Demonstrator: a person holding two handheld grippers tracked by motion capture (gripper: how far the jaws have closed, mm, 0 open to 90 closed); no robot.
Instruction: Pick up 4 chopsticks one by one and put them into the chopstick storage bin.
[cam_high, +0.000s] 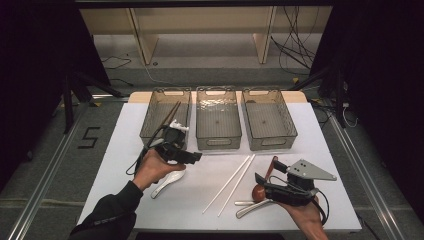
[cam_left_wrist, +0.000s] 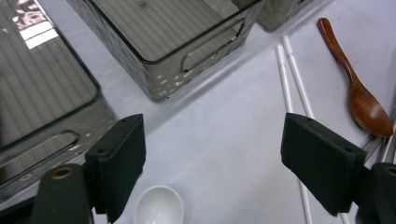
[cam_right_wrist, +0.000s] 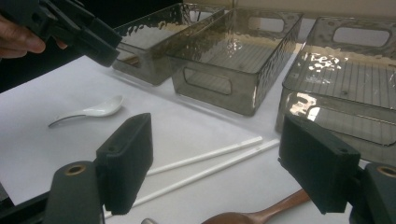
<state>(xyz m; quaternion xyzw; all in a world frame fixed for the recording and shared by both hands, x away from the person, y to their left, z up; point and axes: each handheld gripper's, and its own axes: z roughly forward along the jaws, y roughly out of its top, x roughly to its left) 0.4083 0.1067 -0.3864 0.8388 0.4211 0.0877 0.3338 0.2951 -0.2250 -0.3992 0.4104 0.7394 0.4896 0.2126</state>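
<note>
The white ceramic spoon (cam_high: 167, 183) lies on the white table (cam_high: 120, 150) just beside the person's left hand (cam_high: 152, 167), bowl toward the bins; in the left gripper view its round bowl (cam_left_wrist: 159, 205) sits low between the jaws, and the right gripper view shows it (cam_right_wrist: 91, 112) whole, well to the left. The left gripper (cam_high: 192, 156) hangs above it with its jaws spread wide and nothing between them.

Near the right gripper (cam_high: 260, 179) lies one brown wooden spoon (cam_high: 263, 182), its bowl close to the jaws and its handle pointing toward the bins; the left gripper view shows it (cam_left_wrist: 357, 88) at the right edge. That gripper's jaws also stand wide apart — empty. Just in front of the wooden spoon lies a metal utensil (cam_high: 250, 207), of which only the handle is clear, so I cannot tell its kind.

Between the two grippers lie two white chopsticks (cam_high: 232, 184), side by side and nearly parallel, slanting toward the middle bin.

At the far side stand three smoky clear plastic bins in a row. The left bin (cam_high: 152, 125) holds a pair of dark chopsticks (cam_high: 172, 114) leaning against its wall; the middle bin (cam_high: 218, 137) and the right bin (cam_high: 287, 127) show bare ribbed floors.
</note>
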